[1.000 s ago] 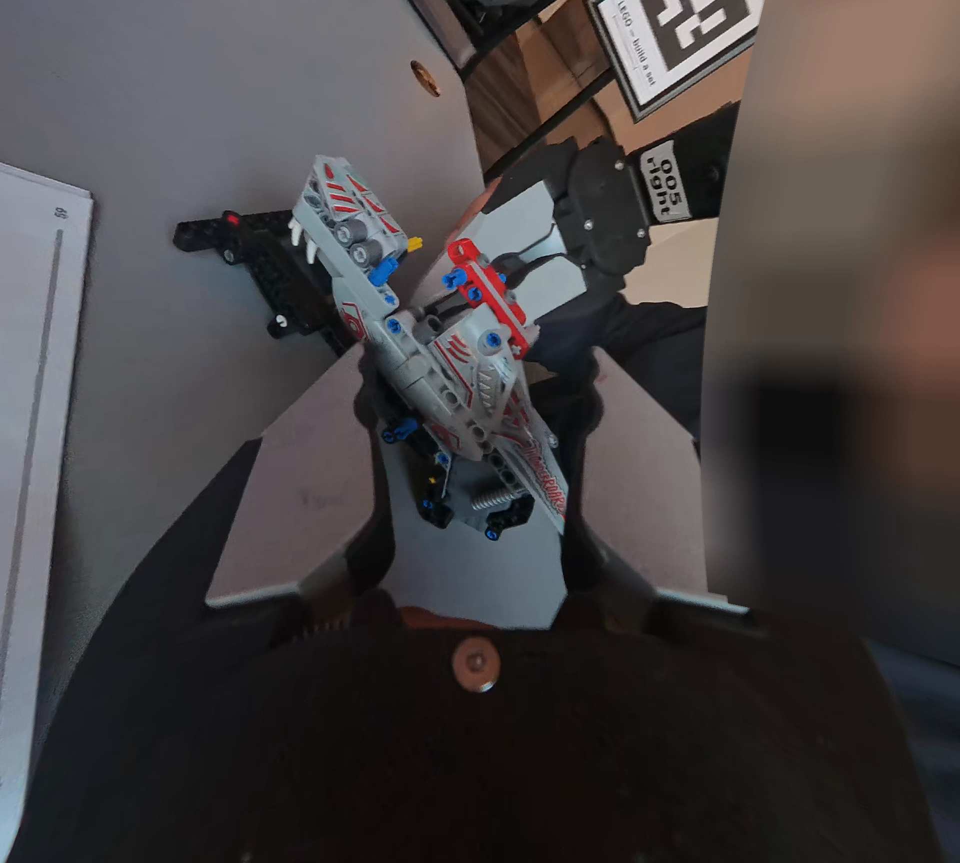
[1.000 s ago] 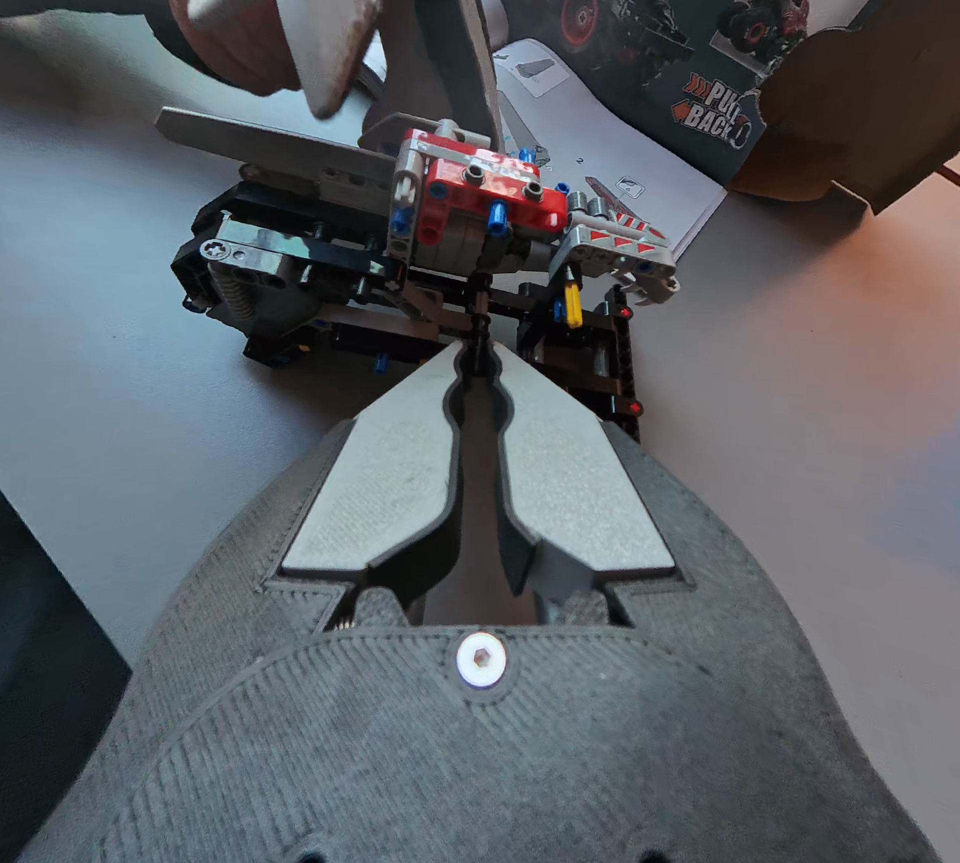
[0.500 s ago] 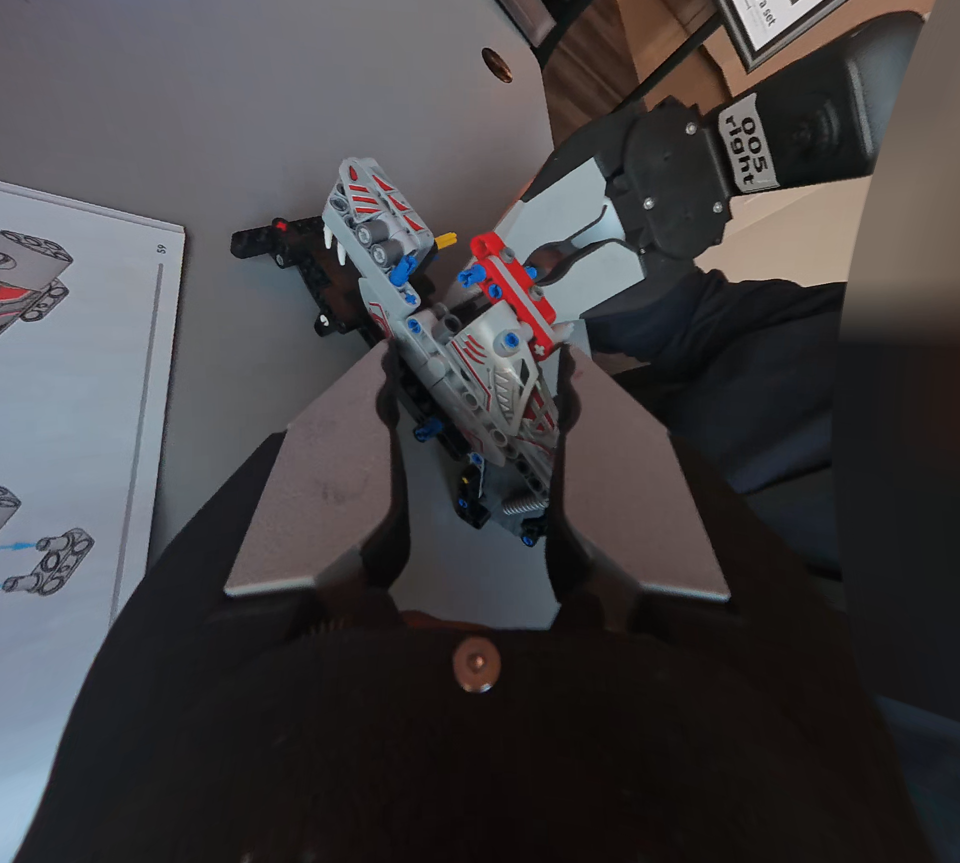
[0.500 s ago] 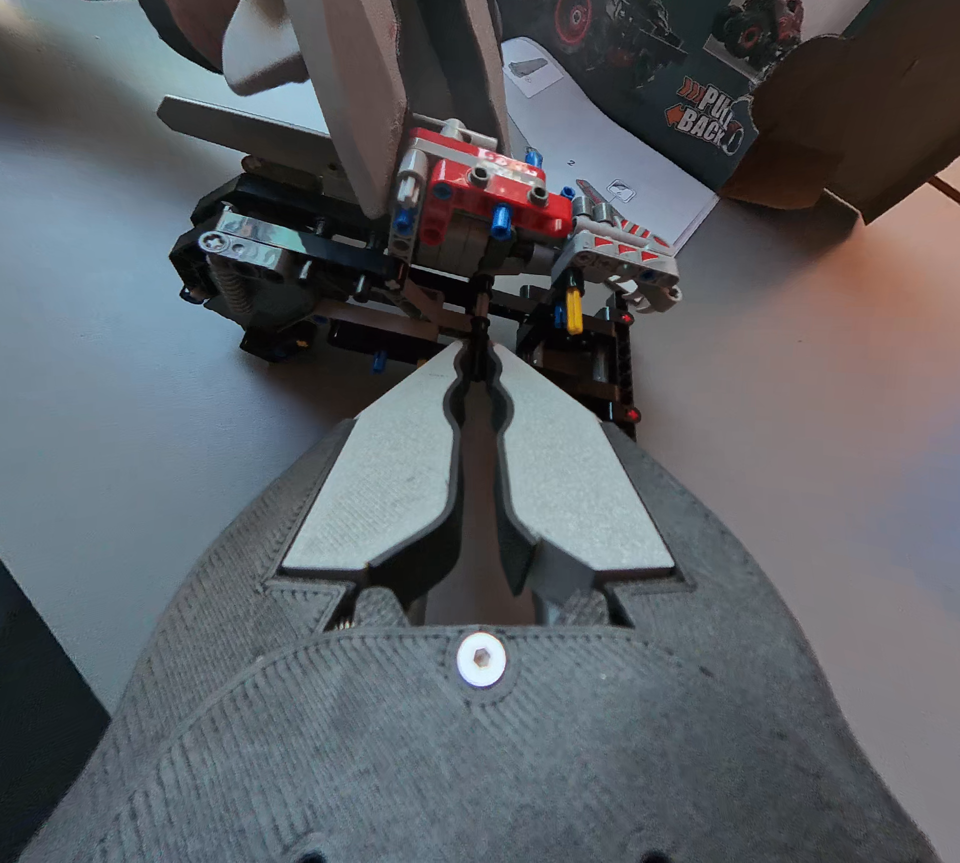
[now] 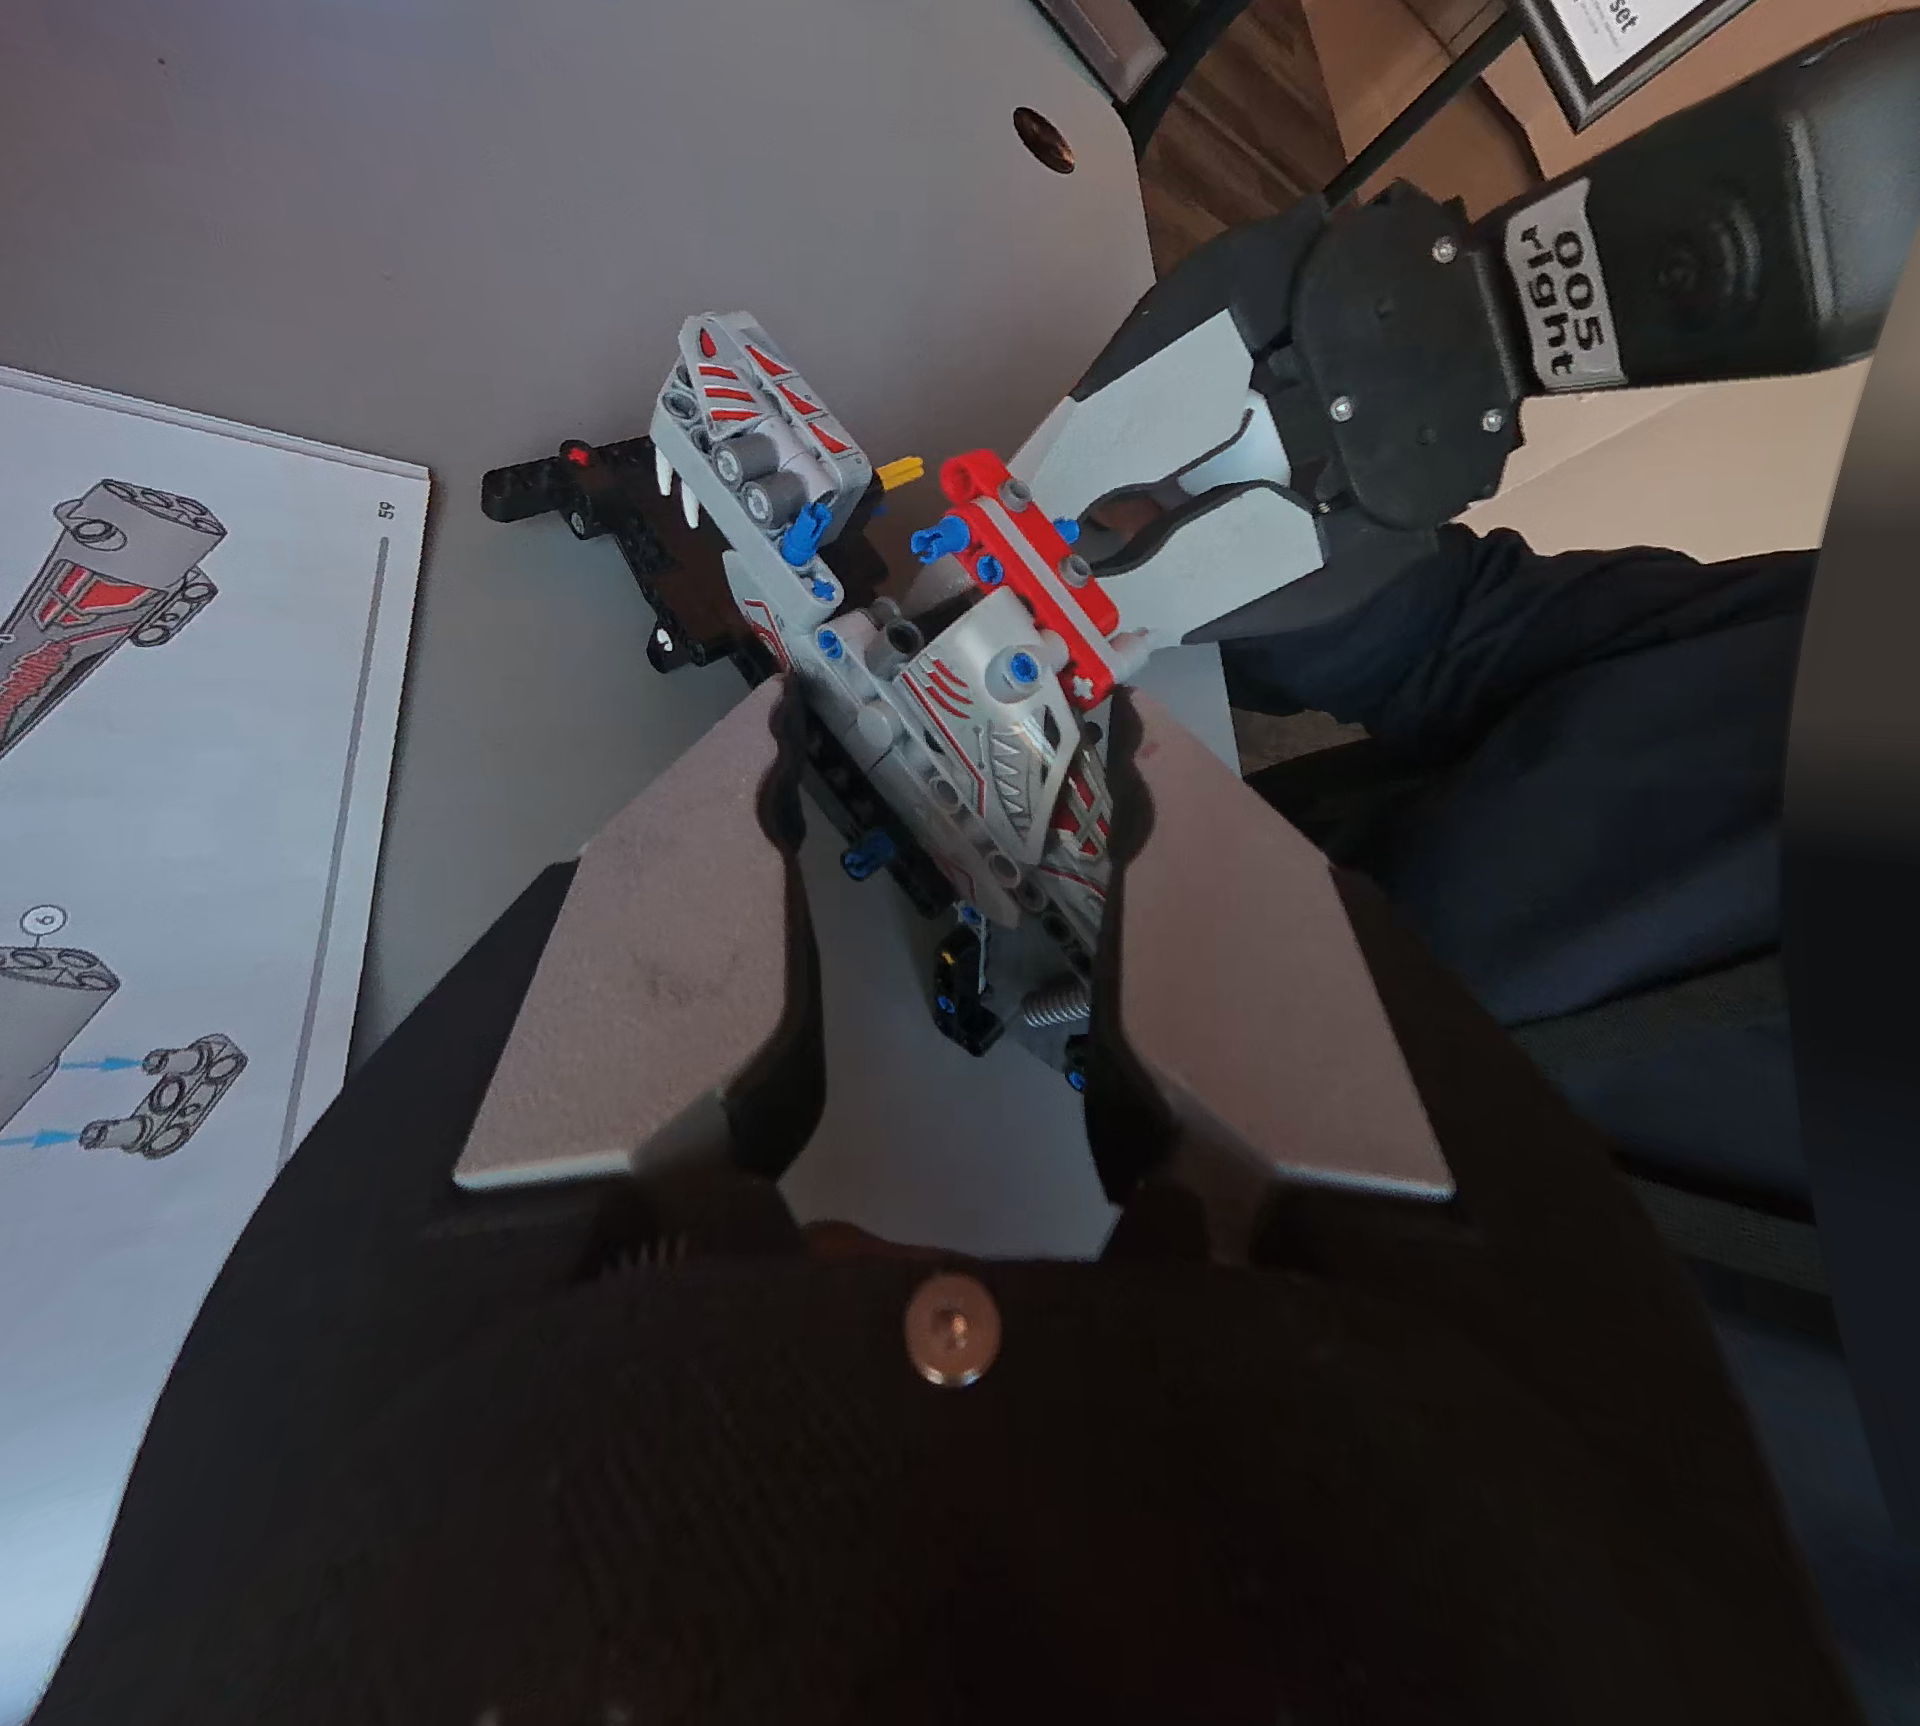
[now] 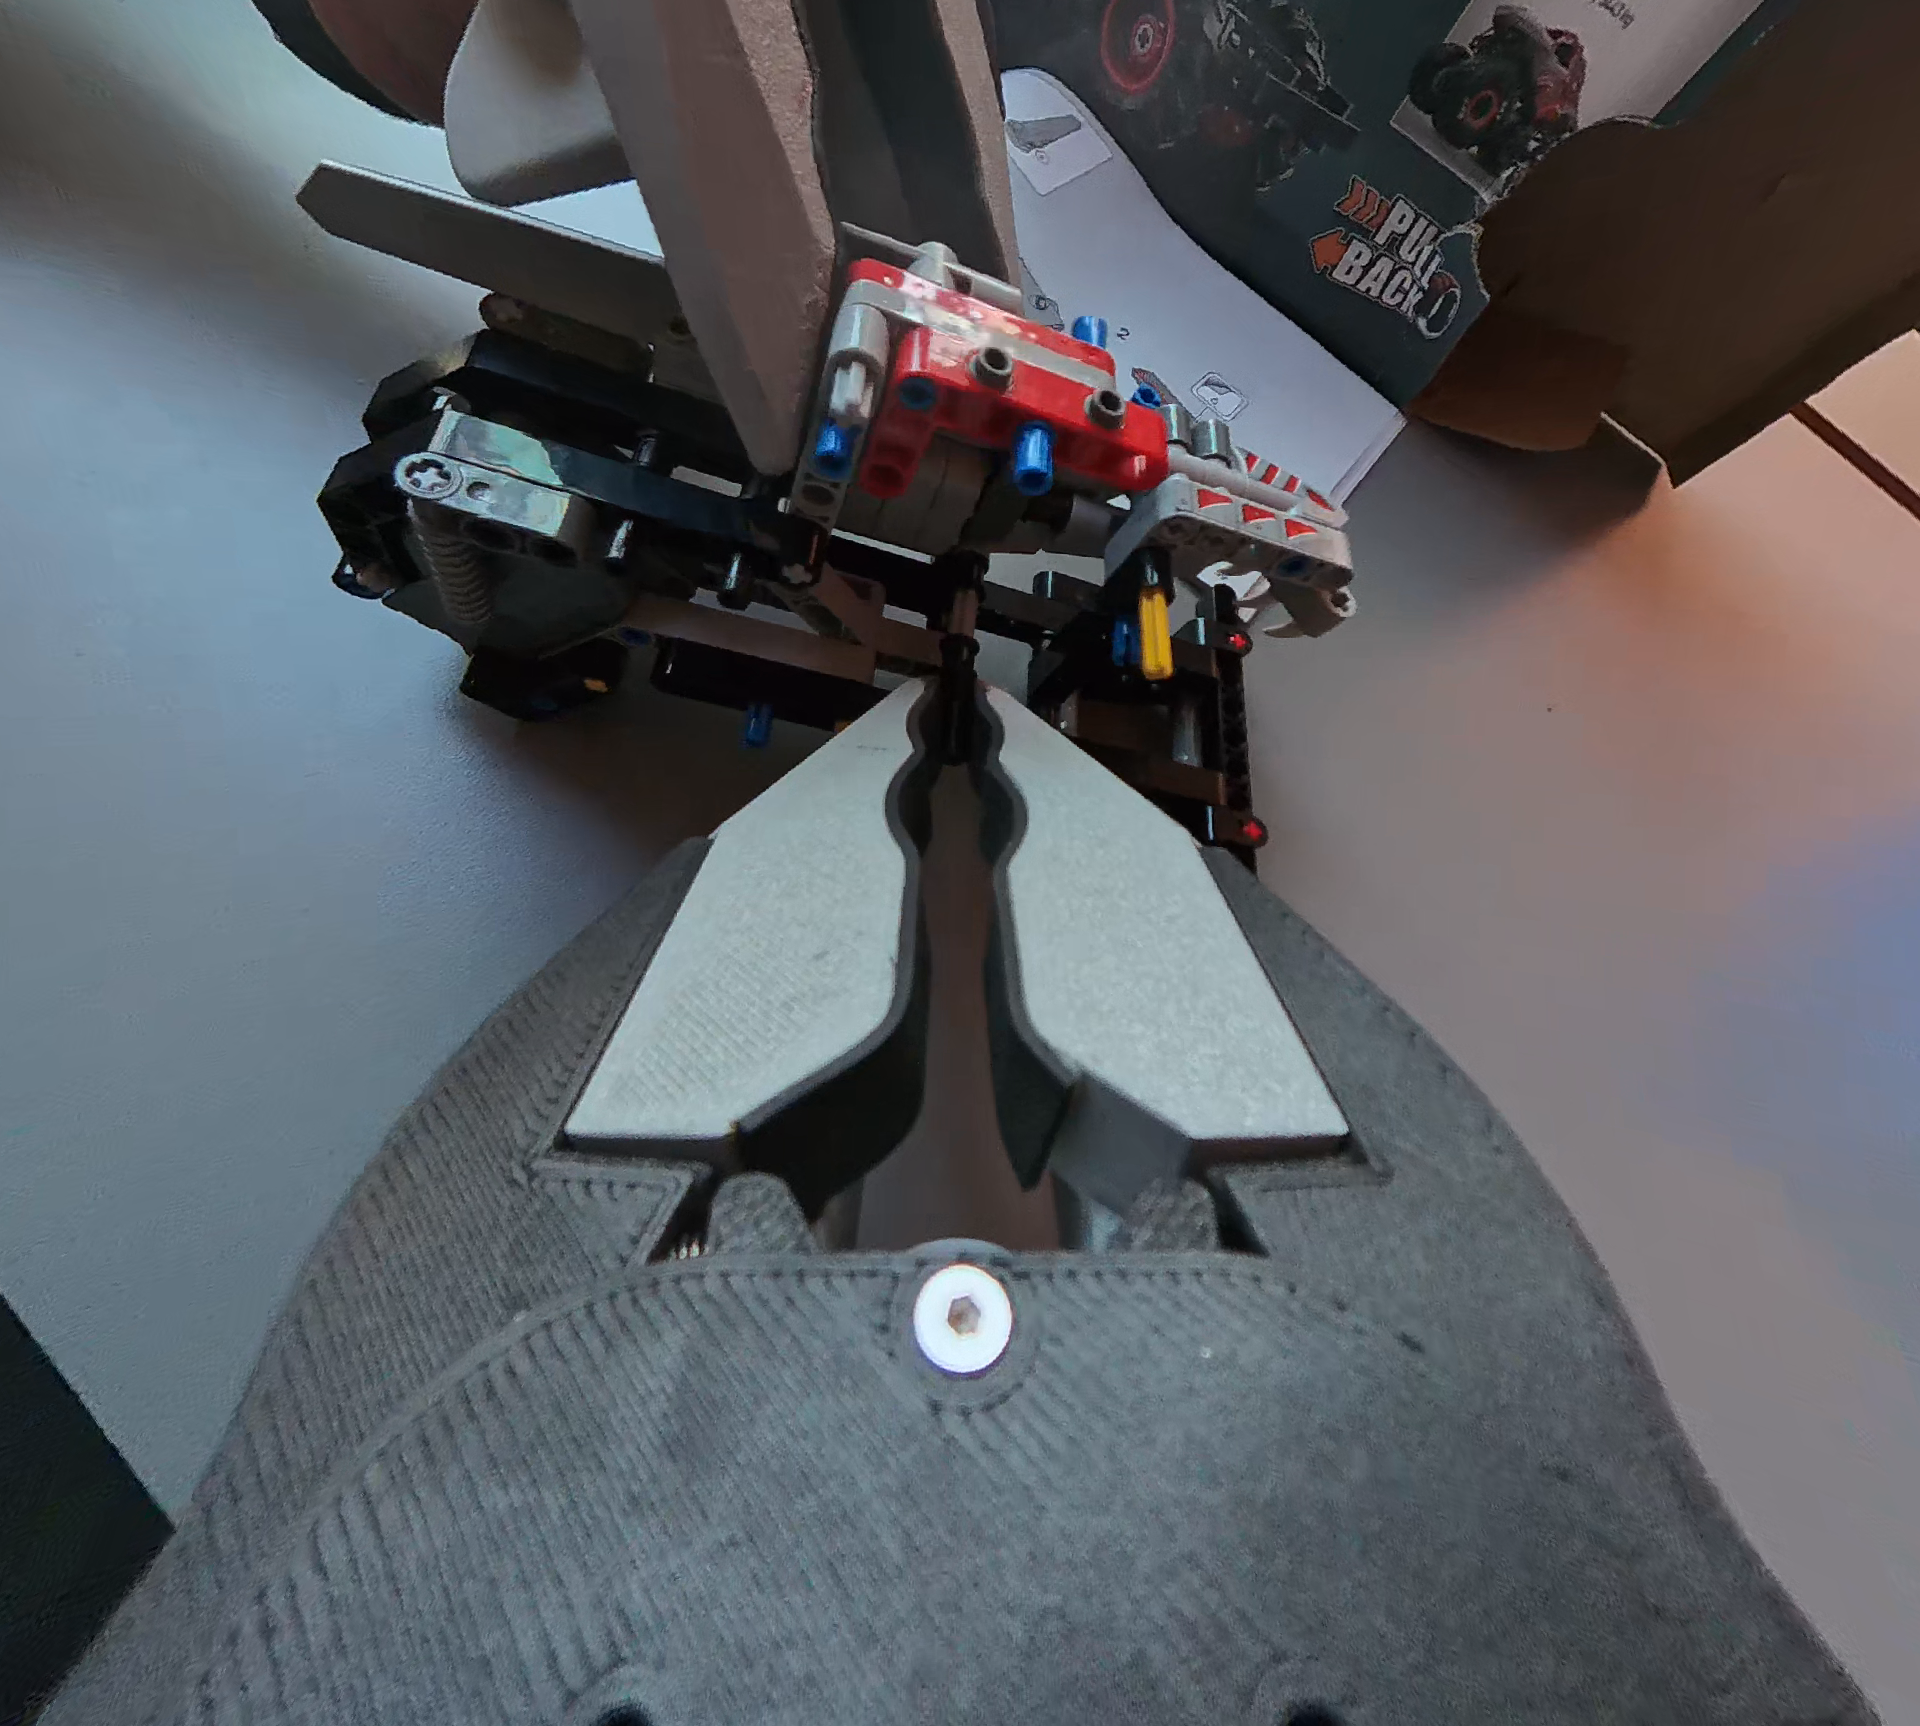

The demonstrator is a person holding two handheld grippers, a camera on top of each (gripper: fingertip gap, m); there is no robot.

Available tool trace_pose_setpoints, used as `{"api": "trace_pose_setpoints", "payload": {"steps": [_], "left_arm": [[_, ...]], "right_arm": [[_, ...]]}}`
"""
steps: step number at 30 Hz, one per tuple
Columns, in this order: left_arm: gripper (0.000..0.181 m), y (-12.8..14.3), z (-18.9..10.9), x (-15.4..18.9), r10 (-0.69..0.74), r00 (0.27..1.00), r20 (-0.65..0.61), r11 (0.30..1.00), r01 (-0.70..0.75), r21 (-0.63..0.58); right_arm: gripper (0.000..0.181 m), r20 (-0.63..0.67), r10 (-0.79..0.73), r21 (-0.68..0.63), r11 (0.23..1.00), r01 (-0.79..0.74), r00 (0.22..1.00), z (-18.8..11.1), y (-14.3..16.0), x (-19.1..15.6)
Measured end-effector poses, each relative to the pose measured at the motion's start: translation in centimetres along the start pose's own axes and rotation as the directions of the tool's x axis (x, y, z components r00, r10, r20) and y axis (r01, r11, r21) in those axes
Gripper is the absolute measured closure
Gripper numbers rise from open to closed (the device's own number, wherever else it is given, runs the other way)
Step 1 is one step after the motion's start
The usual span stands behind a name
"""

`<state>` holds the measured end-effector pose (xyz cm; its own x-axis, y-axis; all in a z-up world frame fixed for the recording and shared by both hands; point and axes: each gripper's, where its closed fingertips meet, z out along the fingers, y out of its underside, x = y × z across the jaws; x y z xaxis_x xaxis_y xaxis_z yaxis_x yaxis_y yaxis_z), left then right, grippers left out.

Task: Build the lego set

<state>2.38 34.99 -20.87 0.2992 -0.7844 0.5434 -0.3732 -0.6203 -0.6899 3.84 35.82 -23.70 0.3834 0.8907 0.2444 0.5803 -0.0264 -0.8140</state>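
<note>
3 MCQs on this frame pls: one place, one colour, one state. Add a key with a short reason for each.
1. The instruction booklet lies:
A) on the table, left of the lego model in the left wrist view
B) on top of the model
C) between a gripper's fingers

2. The beam with blue pins, just above the right gripper, is:
A) yellow
B) red
C) green

3. The right gripper is:
A) wide open
B) shut on a thin black axle
C) shut on the booklet

Key:
1 A: the open pages lie flat on the table beside the model.
2 B: the beam is bright red in both views.
3 B: the fingertips meet around the axle that sticks out under the beam.
</note>
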Motion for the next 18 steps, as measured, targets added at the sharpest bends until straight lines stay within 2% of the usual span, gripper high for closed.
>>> {"api": "trace_pose_setpoints", "payload": {"steps": [18], "left_arm": [[0.126,-0.15,-0.20,-0.25,-0.009,1.000,0.003,1.000,0.009,0.013]], "right_arm": [[0.179,-0.008,0.012,0.020,1.000,-0.012,1.000,0.49,-0.36,0.31]]}}
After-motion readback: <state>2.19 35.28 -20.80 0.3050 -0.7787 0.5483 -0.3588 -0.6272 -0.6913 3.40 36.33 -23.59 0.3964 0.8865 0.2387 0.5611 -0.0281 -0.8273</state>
